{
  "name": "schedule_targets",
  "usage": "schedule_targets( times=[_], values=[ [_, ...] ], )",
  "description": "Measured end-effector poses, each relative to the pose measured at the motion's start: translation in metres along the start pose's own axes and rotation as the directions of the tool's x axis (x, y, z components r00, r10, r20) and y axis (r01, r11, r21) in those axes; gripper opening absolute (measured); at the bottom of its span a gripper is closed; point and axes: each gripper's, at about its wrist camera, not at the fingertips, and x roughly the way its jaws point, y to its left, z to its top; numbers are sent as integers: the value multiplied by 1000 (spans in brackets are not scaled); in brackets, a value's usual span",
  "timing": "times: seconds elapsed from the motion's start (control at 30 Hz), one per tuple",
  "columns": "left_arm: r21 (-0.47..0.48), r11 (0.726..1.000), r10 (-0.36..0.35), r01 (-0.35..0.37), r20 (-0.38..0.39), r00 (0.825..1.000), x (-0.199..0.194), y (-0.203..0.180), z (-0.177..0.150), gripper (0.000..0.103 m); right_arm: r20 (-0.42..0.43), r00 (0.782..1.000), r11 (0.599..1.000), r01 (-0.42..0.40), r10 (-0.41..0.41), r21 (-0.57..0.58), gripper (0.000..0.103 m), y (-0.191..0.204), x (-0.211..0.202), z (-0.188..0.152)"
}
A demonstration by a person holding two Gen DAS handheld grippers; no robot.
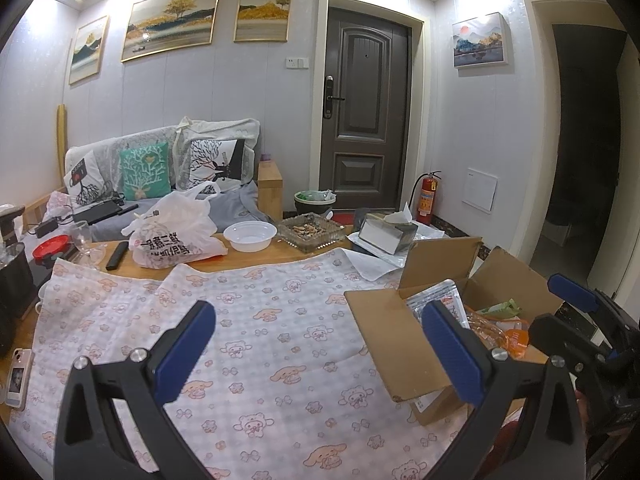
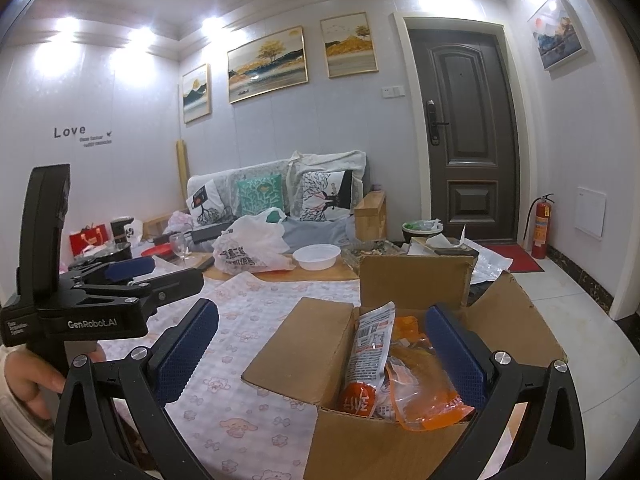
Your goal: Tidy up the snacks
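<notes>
An open cardboard box [image 2: 280,354] stands on the pink patterned tablecloth [image 2: 240,400] and holds several snack packets: a silver and red packet [image 2: 366,354] and orange clear-wrapped ones [image 2: 420,392]. The box also shows in the left wrist view [image 1: 384,336], with a silver packet [image 1: 434,300] and an orange one [image 1: 516,338] inside. My left gripper [image 1: 320,354] is open and empty above the tablecloth, left of the box. My right gripper [image 2: 322,356] is open and empty, hovering over the box's near left part. The left gripper shows from the side in the right wrist view [image 2: 132,270].
Behind the cloth stand a white plastic bag [image 1: 176,236], a white bowl [image 1: 250,236], a glass tray of scraps [image 1: 310,232], a tissue box [image 1: 386,232], a black remote [image 1: 117,255] and a wine glass [image 1: 82,236]. A phone [image 1: 18,376] lies at the left edge.
</notes>
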Motion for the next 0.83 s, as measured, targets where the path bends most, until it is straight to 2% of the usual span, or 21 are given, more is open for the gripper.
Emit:
schedule_targets(
  times=[0.83],
  values=[
    [-1, 1000, 17, -17, 6, 1000, -11, 4, 1, 102, 1, 1000, 1000, -7, 7, 0, 103, 9, -1, 1]
  ],
)
